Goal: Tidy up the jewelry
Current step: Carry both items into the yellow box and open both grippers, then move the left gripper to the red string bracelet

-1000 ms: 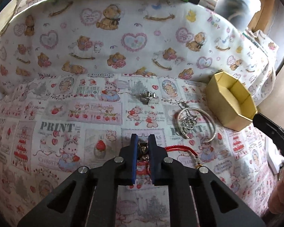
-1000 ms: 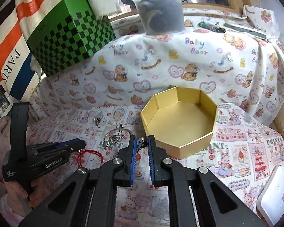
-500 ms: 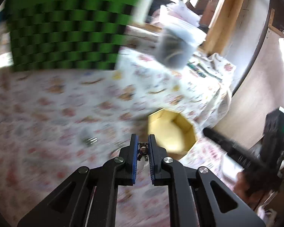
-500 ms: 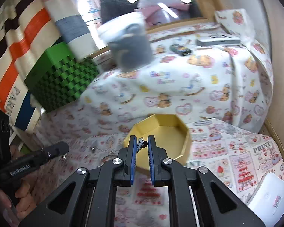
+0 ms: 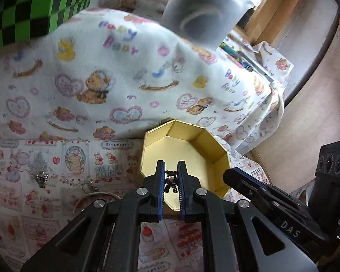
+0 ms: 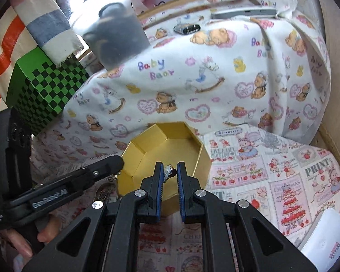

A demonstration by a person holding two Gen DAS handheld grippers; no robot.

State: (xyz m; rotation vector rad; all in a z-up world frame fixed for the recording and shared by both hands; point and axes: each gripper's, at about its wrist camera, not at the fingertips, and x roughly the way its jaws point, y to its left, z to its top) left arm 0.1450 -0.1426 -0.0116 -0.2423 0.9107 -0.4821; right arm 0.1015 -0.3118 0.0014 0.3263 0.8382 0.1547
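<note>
Here the printed cloth (image 6: 272, 170) carries the open gold hexagonal box (image 6: 147, 156), which is empty and lies directly ahead of both my grippers. My left gripper (image 5: 171, 170) is clamped on a small dark bear charm (image 5: 171, 180), whose cord cannot be made out in this view; the charm hangs over the near edge of the box, above its floor. My right gripper (image 6: 170, 168) is closed on a small pale trinket (image 6: 168, 172), pinched close to the left pad and poised over the near wall of the box; what kind of piece it is, I cannot tell. To do this step well, I judge that each gripper should be carried further in past the near wall and lowered before its jaws part, so the pieces land on the floor and do not bounce off the rim. The two grippers lie close together, so I would release one at a time. A silver charm (image 5: 42, 178), a ball chain (image 5: 88, 187) and a bangle (image 5: 95, 196) wait on the cloth, left of the box.
</note>
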